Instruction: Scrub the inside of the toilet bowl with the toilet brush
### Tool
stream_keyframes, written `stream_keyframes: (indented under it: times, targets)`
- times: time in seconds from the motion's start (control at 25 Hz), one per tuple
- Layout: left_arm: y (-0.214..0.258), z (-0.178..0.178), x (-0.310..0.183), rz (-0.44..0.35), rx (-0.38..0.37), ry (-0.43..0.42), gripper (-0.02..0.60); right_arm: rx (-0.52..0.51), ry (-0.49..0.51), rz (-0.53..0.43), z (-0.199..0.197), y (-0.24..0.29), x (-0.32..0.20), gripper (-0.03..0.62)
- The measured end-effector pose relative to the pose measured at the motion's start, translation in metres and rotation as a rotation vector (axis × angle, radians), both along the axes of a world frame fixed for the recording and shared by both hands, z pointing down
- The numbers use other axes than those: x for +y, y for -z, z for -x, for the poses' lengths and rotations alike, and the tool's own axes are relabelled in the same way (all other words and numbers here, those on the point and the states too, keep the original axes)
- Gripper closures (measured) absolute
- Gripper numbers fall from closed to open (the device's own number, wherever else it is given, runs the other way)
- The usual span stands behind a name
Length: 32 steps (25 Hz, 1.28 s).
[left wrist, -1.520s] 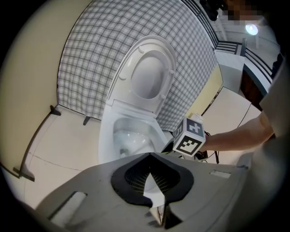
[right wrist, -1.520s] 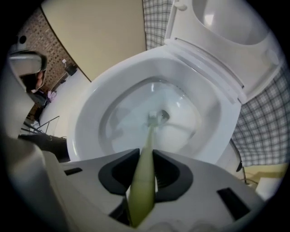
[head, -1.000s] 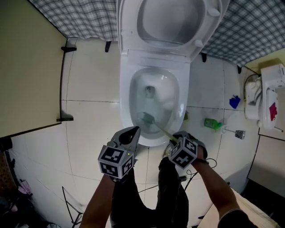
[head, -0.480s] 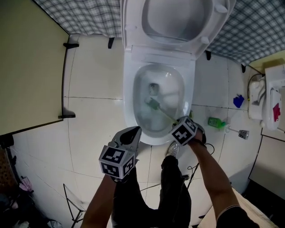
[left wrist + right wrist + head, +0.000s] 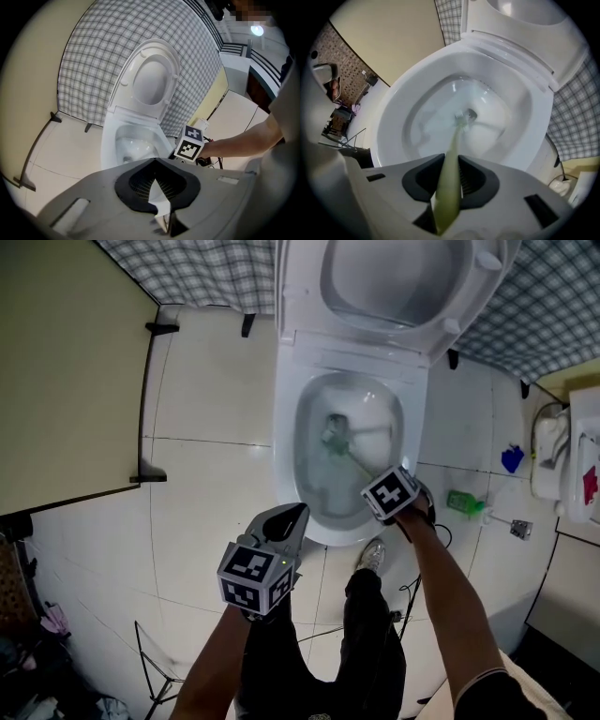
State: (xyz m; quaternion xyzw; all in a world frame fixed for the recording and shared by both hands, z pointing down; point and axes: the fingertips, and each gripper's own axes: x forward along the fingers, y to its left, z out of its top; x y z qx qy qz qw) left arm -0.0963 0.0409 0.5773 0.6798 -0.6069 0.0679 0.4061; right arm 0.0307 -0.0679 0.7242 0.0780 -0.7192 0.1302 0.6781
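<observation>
Has swept the pale green plastic toilet brush (image 5: 337, 440) from the 7 o'clock wall of the white ceramic toilet bowl (image 5: 285, 442) into the drain near centre; scrubbing looks well under way. Clamps its handle in the half-closed right gripper (image 5: 449, 178); holds the left gripper (image 5: 157, 185) pinched together, empty, at 7 o'clock.

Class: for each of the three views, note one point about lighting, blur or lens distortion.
Head view: even, soft light, sharp, little glare on the toilet bowl. Left gripper view: fisheye bends the checked wall covering, dark corners, a lamp flares. Right gripper view: same fisheye; the toilet brush blurs close to the lens.
</observation>
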Motion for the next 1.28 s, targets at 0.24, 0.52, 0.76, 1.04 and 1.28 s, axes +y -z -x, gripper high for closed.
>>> stream_keyframes:
  times: [0.24, 0.52, 0.76, 1.04, 1.28]
  targets:
    - [0.009, -0.01, -0.004, -0.004, -0.007, -0.019, 0.572, -0.037, 0.033, 0.018, -0.026, 0.03, 0.035, 0.493]
    - [0.025, -0.031, -0.01, -0.011, -0.022, -0.063, 0.572, -0.137, -0.048, -0.001, -0.071, 0.084, 0.055, 0.493]
    - [0.046, -0.039, -0.008, -0.012, -0.045, -0.084, 0.572, -0.291, -0.128, -0.041, -0.077, 0.144, 0.045, 0.493]
    - [0.073, -0.062, -0.022, -0.044, -0.069, -0.126, 0.572, -0.466, -0.253, -0.134, -0.101, 0.224, 0.009, 0.493]
    - [0.076, -0.098, -0.037, -0.054, -0.067, -0.185, 0.572, -0.485, -0.357, -0.25, -0.166, 0.26, -0.016, 0.494]
